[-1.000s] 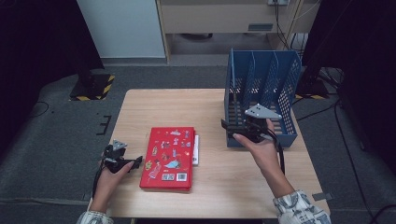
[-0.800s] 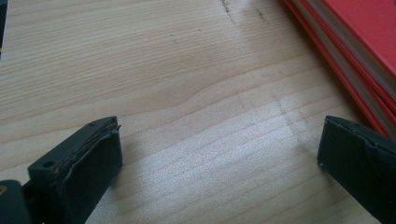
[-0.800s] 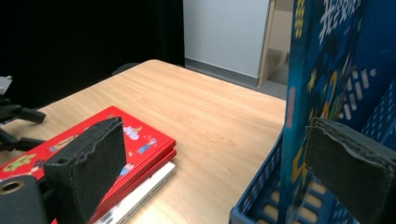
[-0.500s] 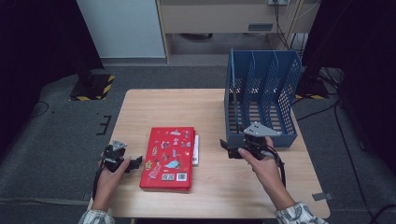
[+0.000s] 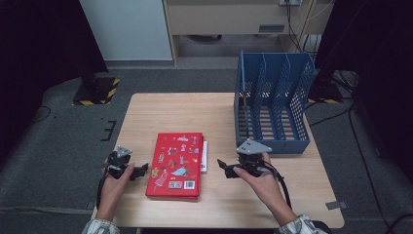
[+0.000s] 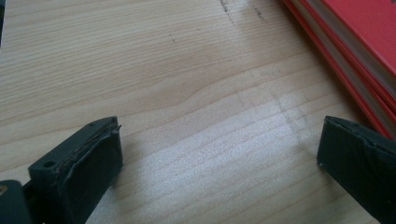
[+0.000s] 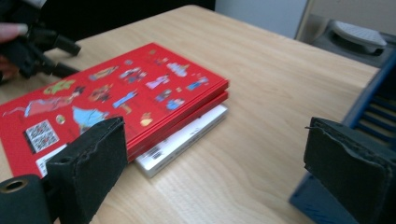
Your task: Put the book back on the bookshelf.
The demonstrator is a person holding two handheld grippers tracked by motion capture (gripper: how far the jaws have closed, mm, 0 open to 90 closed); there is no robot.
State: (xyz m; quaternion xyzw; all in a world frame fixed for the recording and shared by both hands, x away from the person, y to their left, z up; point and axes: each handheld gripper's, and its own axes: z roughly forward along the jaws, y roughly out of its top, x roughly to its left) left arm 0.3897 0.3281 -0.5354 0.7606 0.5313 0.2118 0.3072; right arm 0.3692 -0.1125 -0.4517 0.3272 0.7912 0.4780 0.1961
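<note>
Two grippers rest low over a wooden table [image 5: 195,112], and we see both with jaws spread wide, holding nothing. The left gripper [image 5: 139,171] sits just left of a red picture book [image 5: 176,163], pointing toward it. The right gripper [image 5: 225,168] points at the book from the other side. The book lies flat atop a thinner white book [image 7: 187,135]; its cover shows cartoon figures and a QR code, the writing too small to read. A blue slotted file rack [image 5: 272,102] stands behind the right hand [image 5: 260,180].
</note>
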